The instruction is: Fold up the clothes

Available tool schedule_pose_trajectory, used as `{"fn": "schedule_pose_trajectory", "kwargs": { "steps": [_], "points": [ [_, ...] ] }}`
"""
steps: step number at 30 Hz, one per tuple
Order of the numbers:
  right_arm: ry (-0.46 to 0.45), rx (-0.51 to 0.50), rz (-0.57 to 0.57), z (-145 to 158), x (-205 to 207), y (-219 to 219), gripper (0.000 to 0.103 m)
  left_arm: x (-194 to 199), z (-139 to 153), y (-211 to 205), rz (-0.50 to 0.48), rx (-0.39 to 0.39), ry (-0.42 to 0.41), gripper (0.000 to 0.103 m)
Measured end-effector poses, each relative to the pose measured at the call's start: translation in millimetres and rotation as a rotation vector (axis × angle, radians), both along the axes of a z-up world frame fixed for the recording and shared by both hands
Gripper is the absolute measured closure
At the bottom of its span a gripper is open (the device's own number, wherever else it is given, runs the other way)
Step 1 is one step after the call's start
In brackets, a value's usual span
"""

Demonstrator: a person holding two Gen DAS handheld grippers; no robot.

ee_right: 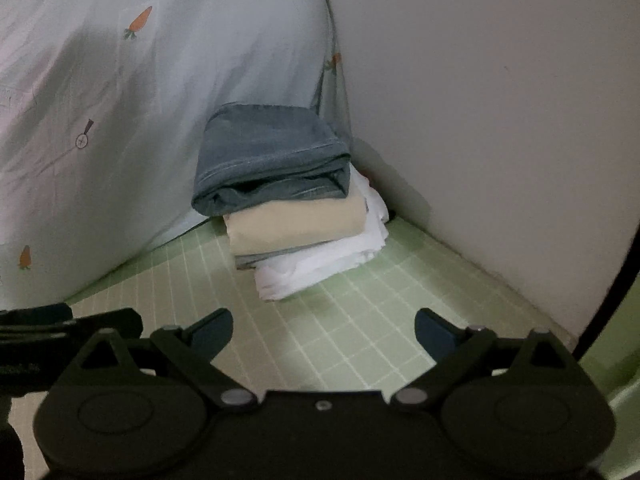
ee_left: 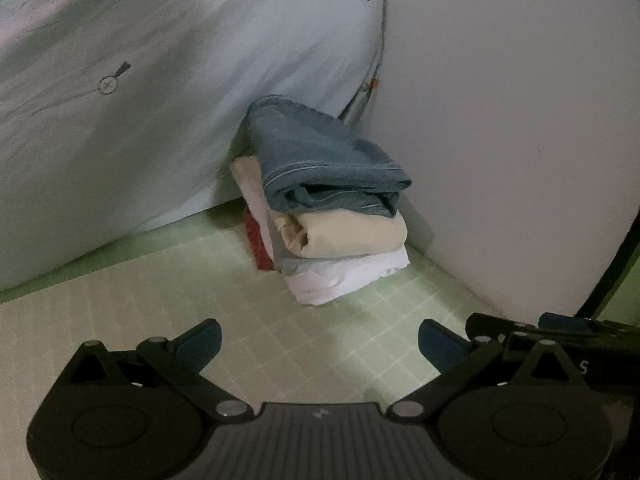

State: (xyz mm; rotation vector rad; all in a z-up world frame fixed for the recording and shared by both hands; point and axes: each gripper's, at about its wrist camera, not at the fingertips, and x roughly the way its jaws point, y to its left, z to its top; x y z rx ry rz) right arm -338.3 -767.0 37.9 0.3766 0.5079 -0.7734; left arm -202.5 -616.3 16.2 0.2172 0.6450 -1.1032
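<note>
Far corner of the green checked sheet (ee_left: 280, 344): a carrot-print quilt (ee_left: 160, 100) and white wall (ee_left: 500, 120) flank the stack of folded clothes (ee_left: 332, 208), blue-grey piece (ee_right: 268, 160) uppermost. Left gripper (ee_left: 320, 340) and right gripper (ee_right: 324, 330) stand side by side before the stack, fingers wide apart, holding nothing.

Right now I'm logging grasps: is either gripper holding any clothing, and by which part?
Nothing is held. The left gripper and right gripper are both open and empty, short of the folded blue-grey garment topping the stack.
</note>
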Motion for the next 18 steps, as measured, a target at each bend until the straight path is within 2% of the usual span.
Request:
{"fn": "schedule_pose_trajectory", "kwargs": {
  "steps": [7,18],
  "points": [
    [0.025,0.026,-0.013,-8,-11,18,0.005,-8,-3,18,0.004,0.015,0.011,0.0],
    [0.031,0.013,-0.007,-8,-15,27,0.005,-10,-2,27,0.019,0.01,0.008,0.0]
  ]
}}
